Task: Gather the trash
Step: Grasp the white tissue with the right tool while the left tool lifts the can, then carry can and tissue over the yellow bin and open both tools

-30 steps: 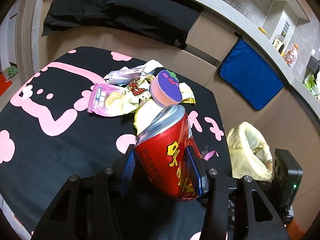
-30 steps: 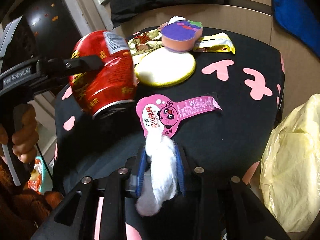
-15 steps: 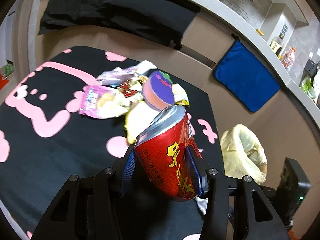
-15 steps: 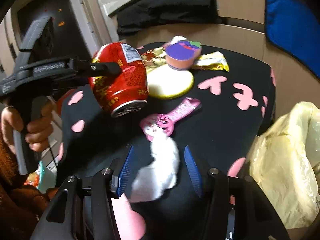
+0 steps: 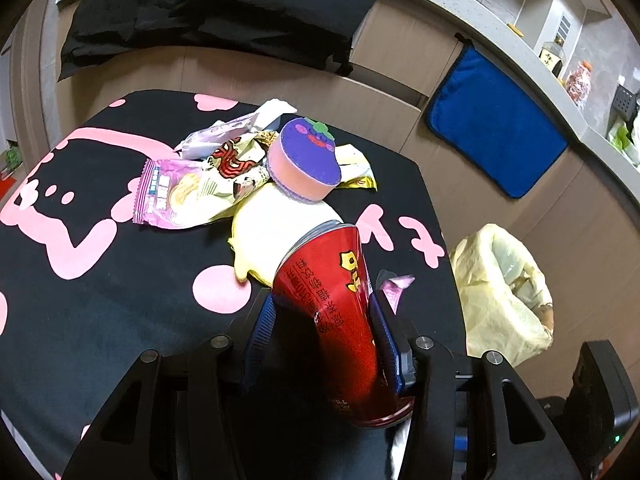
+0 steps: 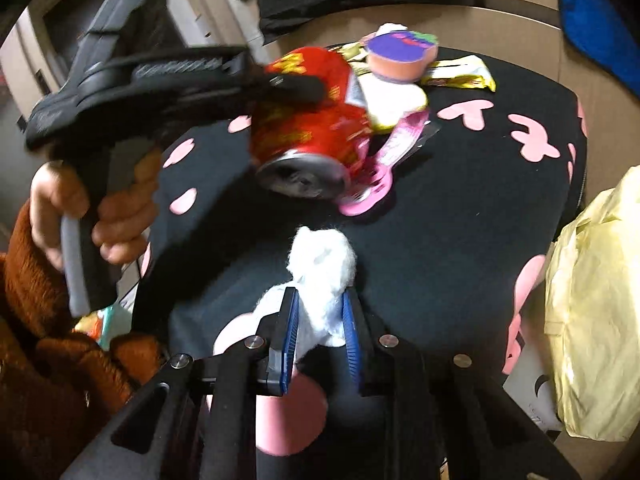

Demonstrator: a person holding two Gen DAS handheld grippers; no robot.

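Note:
My left gripper (image 5: 322, 332) is shut on a crushed red can (image 5: 334, 312), held above the black table with pink marks (image 5: 100, 300); the can also shows in the right wrist view (image 6: 308, 128). My right gripper (image 6: 320, 320) is shut on a white tissue wad (image 6: 324, 276) over the table's near edge. A pink tag wrapper (image 6: 380, 168) lies under the can. A purple-topped sponge (image 5: 304, 160), a yellow pad (image 5: 276, 236) and several snack wrappers (image 5: 180, 192) lie in a pile at the back. A yellow trash bag (image 5: 504, 292) stands open to the right of the table.
A blue cloth (image 5: 492, 120) hangs on the wooden cabinet behind. A black cloth (image 5: 208, 20) drapes over the counter edge. The person's hand in a brown sleeve (image 6: 60, 216) holds the left gripper's handle at the left.
The can has tipped in the left gripper, its top now pointing away and down. The right gripper opened half a second ago and has shut on the tissue again.

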